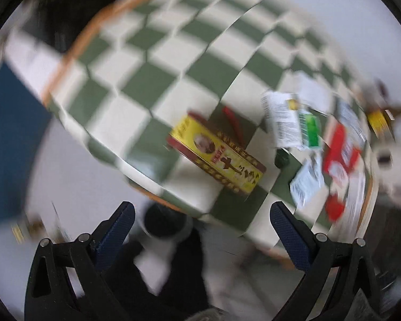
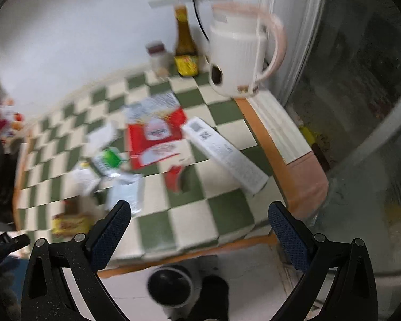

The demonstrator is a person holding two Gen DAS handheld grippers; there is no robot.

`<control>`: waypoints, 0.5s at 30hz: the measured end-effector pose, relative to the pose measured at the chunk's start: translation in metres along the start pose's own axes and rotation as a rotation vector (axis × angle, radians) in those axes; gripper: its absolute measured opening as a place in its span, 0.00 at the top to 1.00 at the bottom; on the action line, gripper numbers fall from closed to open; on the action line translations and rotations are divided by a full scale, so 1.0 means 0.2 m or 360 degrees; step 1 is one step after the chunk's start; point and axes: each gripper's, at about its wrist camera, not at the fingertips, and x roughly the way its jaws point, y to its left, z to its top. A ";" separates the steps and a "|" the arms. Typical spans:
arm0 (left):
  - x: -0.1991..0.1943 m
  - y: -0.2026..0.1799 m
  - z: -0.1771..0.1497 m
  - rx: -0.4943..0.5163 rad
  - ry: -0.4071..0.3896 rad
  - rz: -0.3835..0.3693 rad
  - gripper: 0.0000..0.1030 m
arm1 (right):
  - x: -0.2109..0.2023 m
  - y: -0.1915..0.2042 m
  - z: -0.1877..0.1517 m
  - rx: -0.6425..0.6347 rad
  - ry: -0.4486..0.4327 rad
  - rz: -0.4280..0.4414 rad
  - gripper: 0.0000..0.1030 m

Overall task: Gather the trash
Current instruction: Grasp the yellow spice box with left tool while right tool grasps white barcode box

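I am holding my left gripper with its fingers spread wide apart and nothing between them, hovering above the near edge of the desk, which is wearing a green-and-white checkered cloth. My right gripper is gaping the same way, also gripping nothing.

The trash is lying scattered across the cloth. From the left wrist view, a yellow and red box is lying flat near the desk edge, just ahead of my fingers, with a thin red strip just beyond it. To its right, white wrappers with printed text and a green patch are overlapping one another, blurred.

From the right wrist view, a large red and white bag is lying flat in the middle of the desk. A long white box is lying beside it on the right, angled toward the desk corner. A small red scrap is sitting between them, nearer to me. Crumpled white and green wrappers are piling up to the left.

A white kettle and a brown bottle are standing at the back by the wall.
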 end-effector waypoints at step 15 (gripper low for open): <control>0.37 -0.37 0.10 -0.0284 0.0036 0.0111 0.37 | 0.92 -0.11 0.37 -0.0240 0.0424 -0.0096 0.00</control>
